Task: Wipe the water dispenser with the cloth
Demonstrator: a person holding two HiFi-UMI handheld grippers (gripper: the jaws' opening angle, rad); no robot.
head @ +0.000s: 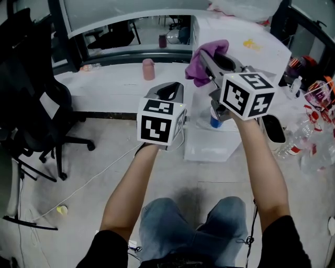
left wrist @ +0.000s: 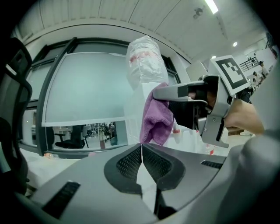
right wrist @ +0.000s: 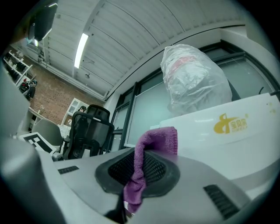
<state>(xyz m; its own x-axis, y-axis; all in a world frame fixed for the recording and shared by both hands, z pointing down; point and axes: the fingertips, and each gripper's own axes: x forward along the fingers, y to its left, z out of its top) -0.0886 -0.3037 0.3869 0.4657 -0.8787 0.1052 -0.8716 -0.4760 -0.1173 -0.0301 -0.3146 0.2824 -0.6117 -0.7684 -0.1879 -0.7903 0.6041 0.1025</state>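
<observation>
Though head view obscures the jaws, left hand-held gripper is closed empty, right hand-held gripper clamps the cloth.

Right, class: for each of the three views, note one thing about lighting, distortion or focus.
Head view: even indoor light, one soft shadow on the floor, little bending. Left gripper view: strong fisheye, black corners, the window frame bowed, a ceiling light glaring. Right gripper view: same fisheye curving the ceiling, yet the purple cloth and the water dispenser are in focus.

Grey claws, black mesh pads, black-and-white marker cubes, black sleeves, blue jeans.
</observation>
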